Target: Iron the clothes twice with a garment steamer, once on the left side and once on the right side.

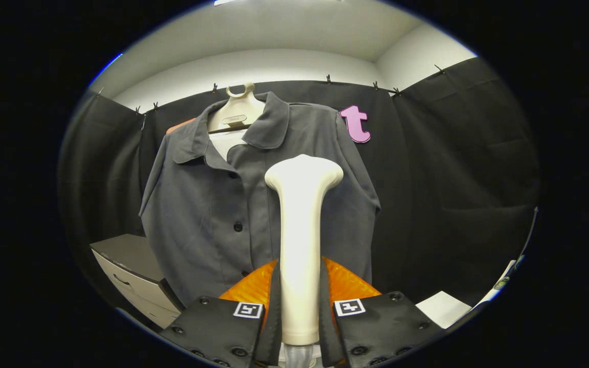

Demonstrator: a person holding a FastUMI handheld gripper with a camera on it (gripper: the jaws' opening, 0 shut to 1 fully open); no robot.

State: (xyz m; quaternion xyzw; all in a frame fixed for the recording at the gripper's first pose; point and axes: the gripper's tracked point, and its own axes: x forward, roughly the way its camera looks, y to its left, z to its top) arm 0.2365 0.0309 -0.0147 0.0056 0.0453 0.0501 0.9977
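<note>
A dark grey button-up shirt (207, 204) hangs on a cream hanger (237, 110) against the booth's black wall. My gripper (299, 301) is shut on the cream handle of the garment steamer (300, 225), both fingers pressing its sides. The steamer stands upright between the fingers, its wide head (303, 171) raised in front of the shirt's right half at chest height. Whether the head touches the cloth I cannot tell.
A grey drawer cabinet (131, 271) stands low to the left of the shirt. A white flat surface (443, 308) lies low on the right. Black cloth walls close in the booth on both sides.
</note>
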